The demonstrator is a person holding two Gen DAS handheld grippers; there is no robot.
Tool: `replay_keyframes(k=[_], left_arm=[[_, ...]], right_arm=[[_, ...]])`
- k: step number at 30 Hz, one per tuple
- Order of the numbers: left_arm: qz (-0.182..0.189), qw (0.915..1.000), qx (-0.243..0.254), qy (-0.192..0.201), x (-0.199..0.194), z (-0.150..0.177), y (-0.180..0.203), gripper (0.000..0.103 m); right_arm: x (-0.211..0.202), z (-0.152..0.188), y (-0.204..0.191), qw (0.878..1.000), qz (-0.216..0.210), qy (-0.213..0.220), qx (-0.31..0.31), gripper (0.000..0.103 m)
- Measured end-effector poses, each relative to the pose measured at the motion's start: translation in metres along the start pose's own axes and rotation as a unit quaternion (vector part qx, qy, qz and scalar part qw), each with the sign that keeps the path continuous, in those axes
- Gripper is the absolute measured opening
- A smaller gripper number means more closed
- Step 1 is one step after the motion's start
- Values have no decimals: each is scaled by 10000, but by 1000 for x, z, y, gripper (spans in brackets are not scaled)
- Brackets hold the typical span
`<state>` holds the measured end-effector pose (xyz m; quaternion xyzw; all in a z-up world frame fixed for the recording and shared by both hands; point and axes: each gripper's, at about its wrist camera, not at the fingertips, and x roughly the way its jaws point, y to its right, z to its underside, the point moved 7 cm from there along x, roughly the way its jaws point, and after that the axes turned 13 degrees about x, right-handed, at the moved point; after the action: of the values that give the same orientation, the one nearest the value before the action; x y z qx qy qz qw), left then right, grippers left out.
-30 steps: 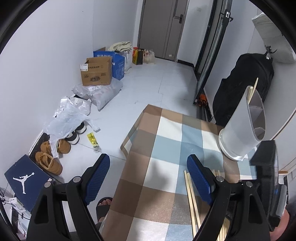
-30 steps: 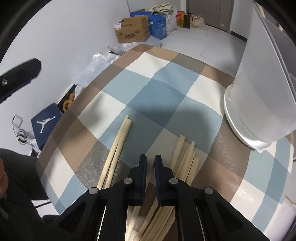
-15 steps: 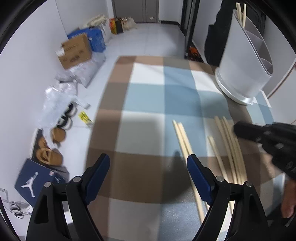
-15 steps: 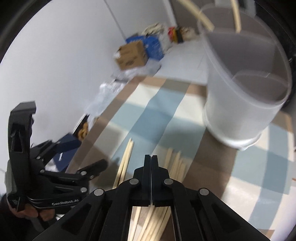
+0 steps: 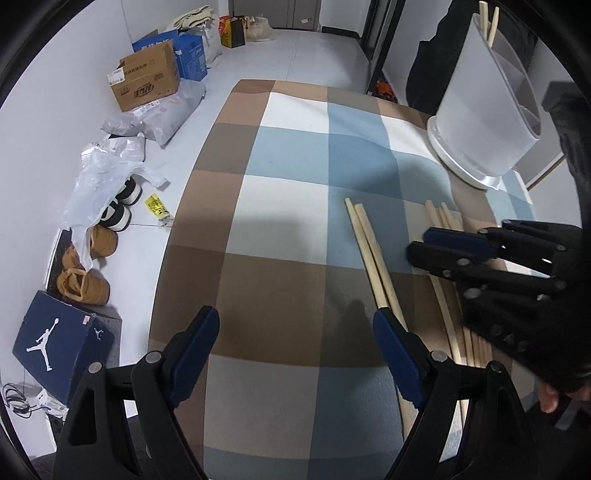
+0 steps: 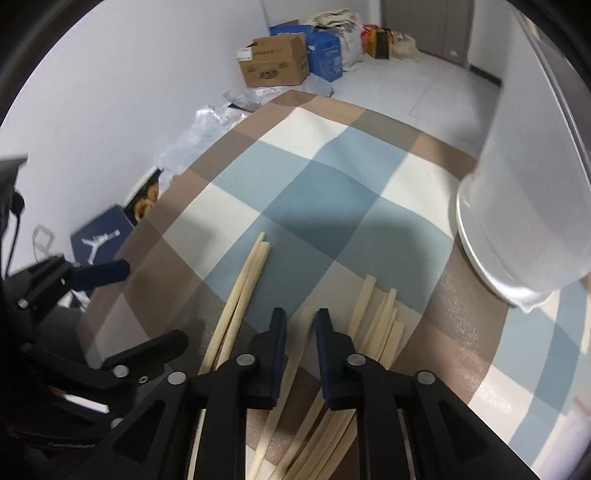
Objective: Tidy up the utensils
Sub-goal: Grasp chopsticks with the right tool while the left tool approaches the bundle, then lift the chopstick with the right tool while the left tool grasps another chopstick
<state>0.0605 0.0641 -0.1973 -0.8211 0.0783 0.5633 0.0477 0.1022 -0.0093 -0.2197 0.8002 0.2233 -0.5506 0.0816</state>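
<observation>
Pale wooden chopsticks lie on the checked tablecloth: a pair and a loose pile. The white divided holder stands at the far right with two chopsticks in it. My left gripper hangs wide open above the cloth, its right finger over the pair. My right gripper is low over the pile. Its jaws are opening, a narrow gap apart. One chopstick lies under the gap, and the pads do not press it.
The table's left edge drops to a white tiled floor with cardboard boxes, plastic bags, shoes and a dark blue shoe box. A black bag stands behind the holder.
The left gripper tipped down over the table. The right gripper rose toward the holder with shut jaws, then came back down over the pile with its jaws slightly apart.
</observation>
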Motion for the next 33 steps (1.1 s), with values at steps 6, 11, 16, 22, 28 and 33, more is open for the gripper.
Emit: replay_keyframes(k=[6,11,16,22,28,33], left_arm=[[-72,9998,-177,-41,4,1,-9,82],[-46,9999,-152,-29,6,1,-7,82],[-107,9998,24,-142,12,-3,4,82],[-334,9988,236,-262,16,-6,11,82],[-424,9985,203,-263,18,-13,8,82],[-466,9985,124,-252,24,-26,2,78]], right_arm=[[-2,-1,7,9997,13,129,200,7],[-5,-12,18,9966,-303,264,723,5],[-40,-27,24,9893,-655,845,995,5],[-81,-34,30,9783,-978,1361,1216,5],[-111,-38,38,9710,-1092,1702,1273,5],[-135,-37,48,9646,-1148,1966,1333,5]])
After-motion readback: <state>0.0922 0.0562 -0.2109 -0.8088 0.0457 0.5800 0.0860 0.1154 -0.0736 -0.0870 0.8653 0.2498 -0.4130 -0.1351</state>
